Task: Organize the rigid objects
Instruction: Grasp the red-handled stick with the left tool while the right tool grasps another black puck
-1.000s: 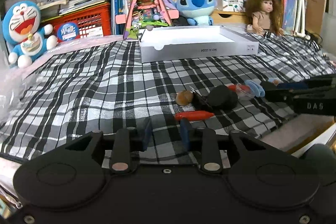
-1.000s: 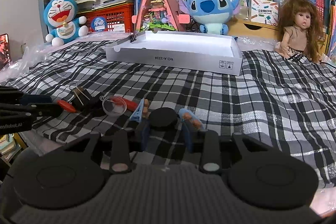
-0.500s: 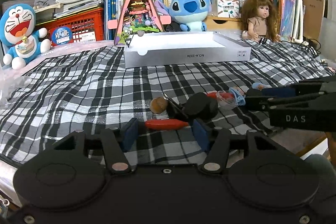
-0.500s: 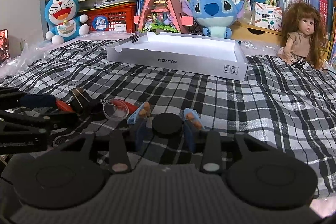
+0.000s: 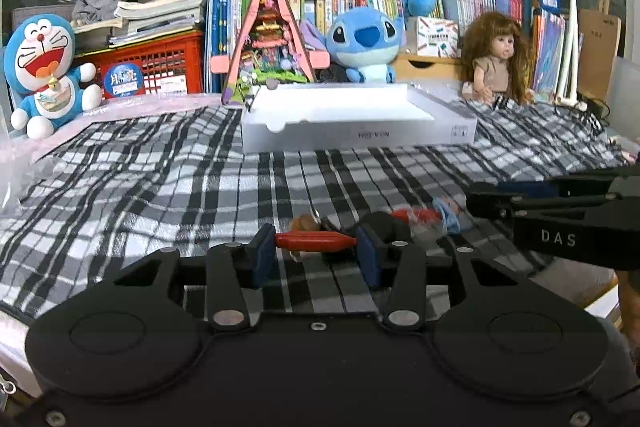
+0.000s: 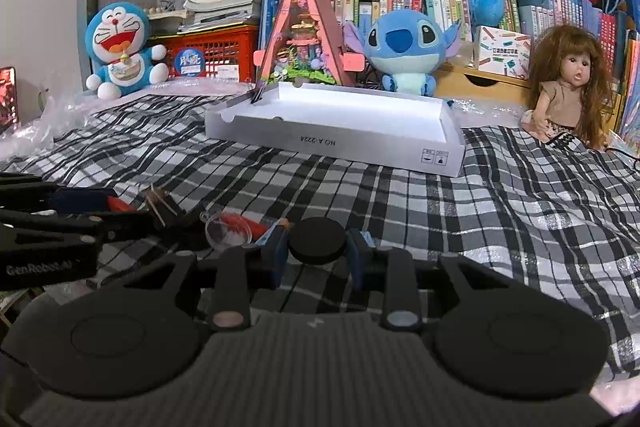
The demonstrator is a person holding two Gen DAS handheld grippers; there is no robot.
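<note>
A red pen-shaped piece (image 5: 316, 241) lies crosswise on the checked cloth. My left gripper (image 5: 316, 255) is closing on it, and its blue pads (image 5: 263, 255) touch both ends. A black round disc (image 6: 317, 241) sits between the pads (image 6: 276, 254) of my right gripper (image 6: 317, 255), which is closing too and grips its sides. Between the two lie a brown round bit (image 5: 306, 223), a black binder clip (image 6: 162, 207), a clear round lid (image 6: 228, 231) and a blue clip (image 5: 448, 213). An open white box (image 5: 360, 137) stands farther back.
Plush toys, a doll (image 6: 568, 95), a red crate (image 5: 156, 63) and shelves of books crowd the back behind the box. Crinkled plastic wrap (image 6: 56, 107) lies at the far left. The cloth's near edge drops off below my right gripper's body (image 5: 568, 239).
Both grippers opened wider and then narrowed. The left one moved forward until the red piece sat between its pads. The right one's pads closed in against the black disc.
</note>
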